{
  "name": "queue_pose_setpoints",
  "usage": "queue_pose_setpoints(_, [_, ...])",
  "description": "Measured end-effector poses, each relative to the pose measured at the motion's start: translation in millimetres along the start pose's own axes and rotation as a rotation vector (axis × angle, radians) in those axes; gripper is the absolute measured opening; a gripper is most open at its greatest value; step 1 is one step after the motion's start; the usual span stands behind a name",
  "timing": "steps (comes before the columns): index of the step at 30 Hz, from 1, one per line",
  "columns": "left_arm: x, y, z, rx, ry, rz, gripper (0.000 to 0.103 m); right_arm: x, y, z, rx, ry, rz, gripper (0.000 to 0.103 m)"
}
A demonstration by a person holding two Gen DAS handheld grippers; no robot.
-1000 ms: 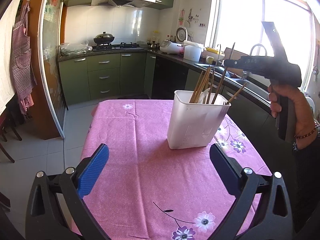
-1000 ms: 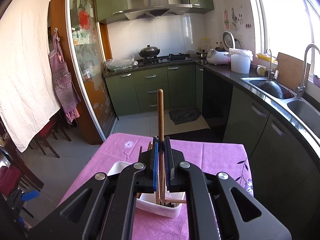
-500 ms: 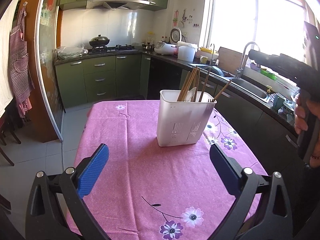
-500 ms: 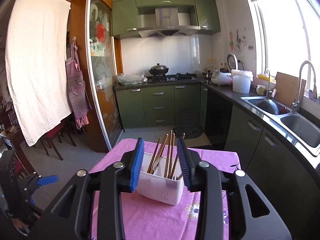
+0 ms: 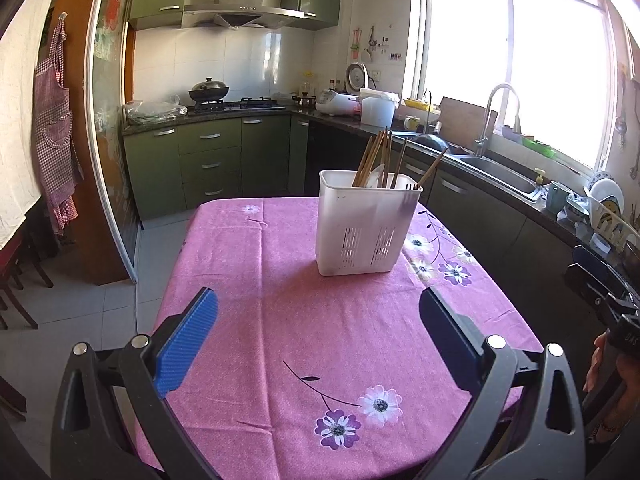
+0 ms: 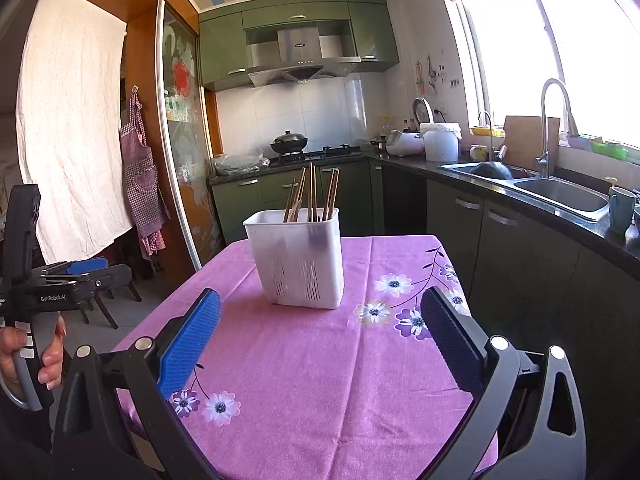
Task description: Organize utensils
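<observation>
— Both grippers are empty? Start from the left.

— Yes. Left of the caddy (image 5: 367,226), the left gripper (image 5: 318,342) hangs over the near part of the table (image 5: 240,264) with its jaws spread wide and nothing between them. The caddy stands upright on the pink cloth, beyond the fingers and a little right of centre. Chopsticks (image 5: 378,158) stand in it, leaning at mixed angles, with something pale among them that I cannot identify.

— And to the right of the caddy?

— The right gripper (image 6: 320,330) is also drawn back on the near side, jaws just as wide, holding nothing. From its view the caddy sits between the two fingers but well beyond them.

— So how much of the job is done?

— I'd judge it nearly or fully done. No loose utensil shows on the cloth in either view; everything visible is in the caddy. What might be left is straightening the leaning sticks, if that counts.

— Room to move?

— Plenty on the near side of the caddy and to its left: bare cloth. To its right the table edge is close, and beyond that runs the dark counter with the sink (image 6: 560,196). Behind the caddy the cloth ends soon too. A push from the left could slide it toward that right edge.
</observation>
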State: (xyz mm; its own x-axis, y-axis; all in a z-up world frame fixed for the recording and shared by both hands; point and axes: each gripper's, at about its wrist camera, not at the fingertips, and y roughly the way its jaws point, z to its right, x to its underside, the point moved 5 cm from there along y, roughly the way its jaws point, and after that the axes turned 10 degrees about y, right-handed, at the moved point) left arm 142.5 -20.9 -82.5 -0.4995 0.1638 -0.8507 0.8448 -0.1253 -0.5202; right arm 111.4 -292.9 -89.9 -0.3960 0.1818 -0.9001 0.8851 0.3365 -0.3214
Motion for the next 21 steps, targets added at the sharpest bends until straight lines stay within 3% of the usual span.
queue_pose_setpoints(10, [9, -49, 3, -0.001, -0.008, 0.033, 0.096, -6, -59, -22, 0.027, -0.057, 0.071, 0.098])
queue_pose_setpoints(21, [12, -73, -1, -0.025, -0.015, 0.058, 0.096, -5, -72, -32, 0.014, -0.071, 0.068, 0.098])
